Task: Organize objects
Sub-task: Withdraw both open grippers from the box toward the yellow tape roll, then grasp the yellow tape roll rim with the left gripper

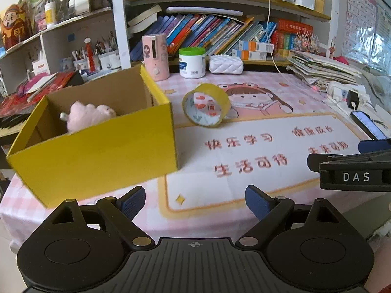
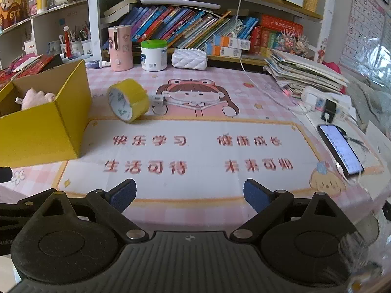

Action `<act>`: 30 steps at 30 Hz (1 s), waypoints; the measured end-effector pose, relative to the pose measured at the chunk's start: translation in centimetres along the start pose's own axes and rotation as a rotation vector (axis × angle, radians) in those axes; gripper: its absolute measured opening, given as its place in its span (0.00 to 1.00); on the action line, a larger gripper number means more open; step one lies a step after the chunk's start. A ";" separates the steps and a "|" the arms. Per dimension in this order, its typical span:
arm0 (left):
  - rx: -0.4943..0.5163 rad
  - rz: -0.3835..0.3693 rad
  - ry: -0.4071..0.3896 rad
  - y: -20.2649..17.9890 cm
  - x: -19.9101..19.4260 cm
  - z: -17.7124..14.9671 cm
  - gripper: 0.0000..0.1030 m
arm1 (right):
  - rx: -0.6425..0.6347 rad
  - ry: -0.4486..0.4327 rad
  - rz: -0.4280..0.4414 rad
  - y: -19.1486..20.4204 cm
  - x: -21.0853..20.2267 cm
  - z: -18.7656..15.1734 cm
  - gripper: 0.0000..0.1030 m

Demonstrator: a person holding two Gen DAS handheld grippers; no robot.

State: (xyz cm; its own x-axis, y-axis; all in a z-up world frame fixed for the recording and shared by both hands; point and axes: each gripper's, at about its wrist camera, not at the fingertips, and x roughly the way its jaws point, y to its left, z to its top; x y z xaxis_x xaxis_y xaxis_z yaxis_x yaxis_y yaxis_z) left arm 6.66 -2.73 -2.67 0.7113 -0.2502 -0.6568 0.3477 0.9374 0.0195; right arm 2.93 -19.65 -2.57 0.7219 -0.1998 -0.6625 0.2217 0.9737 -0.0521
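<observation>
An open yellow cardboard box (image 1: 97,151) (image 2: 46,127) stands at the left of the table with a pink plush toy (image 1: 88,116) (image 2: 36,99) inside. A roll of yellow tape (image 1: 206,103) (image 2: 128,100) stands tilted on its edge just right of the box. A small grey-white object (image 2: 158,101) lies behind the roll. My left gripper (image 1: 195,202) hovers open over the near table edge, in front of the box's right corner, nothing between its blue pads. My right gripper (image 2: 189,195) is open and empty over the printed mat, and shows at the right edge of the left wrist view (image 1: 352,168).
At the back stand a pink cylinder (image 2: 121,47), a white jar with a green lid (image 2: 154,55) and a white quilted case (image 2: 189,59), under bookshelves. A stack of papers (image 2: 305,73), a power strip and a lit phone (image 2: 341,150) on a cable lie at the right.
</observation>
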 end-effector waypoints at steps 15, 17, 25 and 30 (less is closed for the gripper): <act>-0.013 0.049 -0.001 -4.9 5.4 5.2 0.88 | -0.014 -0.028 0.052 -5.7 6.4 6.4 0.92; -0.023 0.062 -0.002 -5.3 5.9 5.8 0.88 | -0.011 -0.040 0.067 -6.5 7.1 7.2 0.92; -0.050 0.140 -0.014 -6.8 8.3 7.8 0.87 | -0.020 -0.058 0.144 -8.7 9.9 9.5 0.92; -0.071 0.173 -0.037 -7.0 9.7 9.3 0.86 | -0.017 -0.076 0.170 -9.7 11.4 10.9 0.92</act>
State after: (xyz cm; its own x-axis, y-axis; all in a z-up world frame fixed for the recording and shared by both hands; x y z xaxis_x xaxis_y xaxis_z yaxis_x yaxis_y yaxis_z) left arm 16.77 -14.00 -2.20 0.7790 -0.0910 -0.6204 0.1753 0.9816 0.0760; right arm 16.14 -32.58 -1.51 0.7957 -0.0398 -0.6044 0.0822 0.9957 0.0427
